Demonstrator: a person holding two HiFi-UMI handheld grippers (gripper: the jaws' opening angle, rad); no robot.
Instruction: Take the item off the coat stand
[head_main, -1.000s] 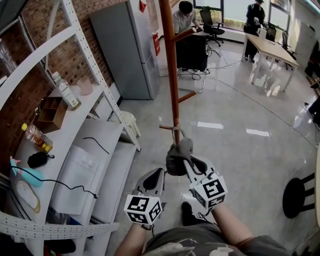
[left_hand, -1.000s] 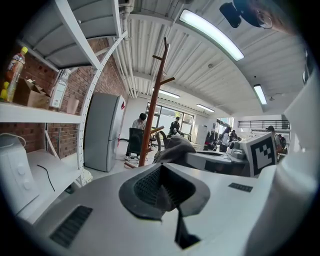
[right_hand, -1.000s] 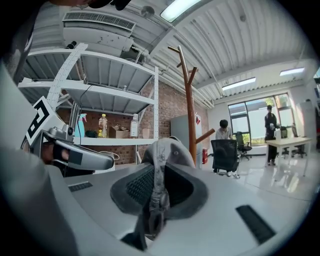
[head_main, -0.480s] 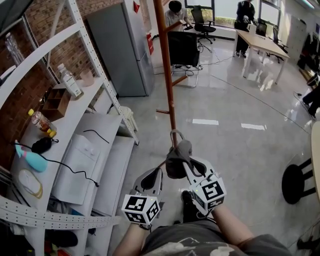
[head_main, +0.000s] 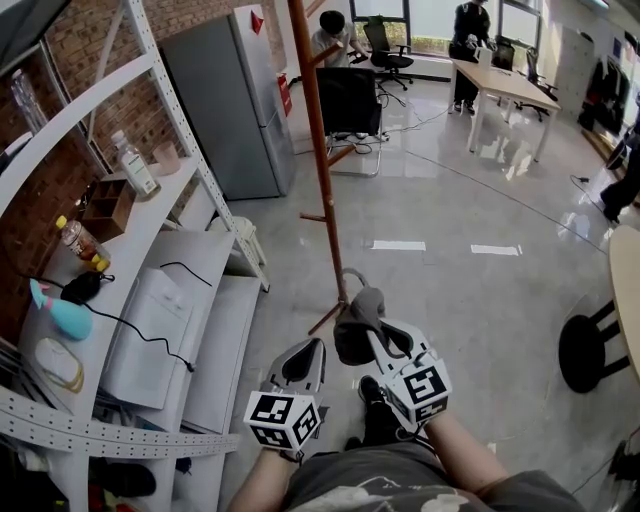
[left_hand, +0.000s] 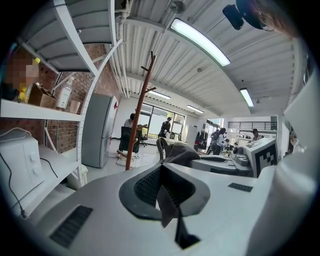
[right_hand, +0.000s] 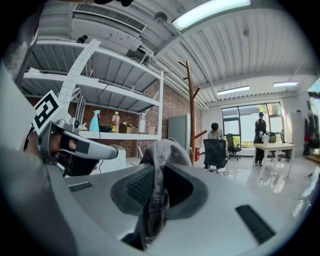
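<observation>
between the jaws of the right gripper (right_hand: 156, 200): a fold of the grey cap (right_hand: 167, 150), pinched tight in the narrow gap.
cap's place: clear of the coat stand (head_main: 312, 150), held in the air low beside its pole, touching no peg.
cap's long axis: ran along the right gripper's jaws and on past their tips, away from the person.
cap's far end: a thin strap loop (head_main: 352, 276) pointed toward the pole.
left gripper (left_hand: 165, 192): jaws pressed together on nothing, just beside the right one and a little behind it.
writing: black square markers on each gripper's cube; a red sticker (head_main: 257, 22) on the grey fridge (head_main: 225, 100), too small to read.
counts: two grippers, one cap, one coat stand, one fridge.
shelf (head_main: 150, 230) at left: one clear bottle (head_main: 130, 166), one yellow-topped bottle (head_main: 80, 245), one blue spray bottle (head_main: 60, 312).
far desks: two people, one seated, one standing.
</observation>
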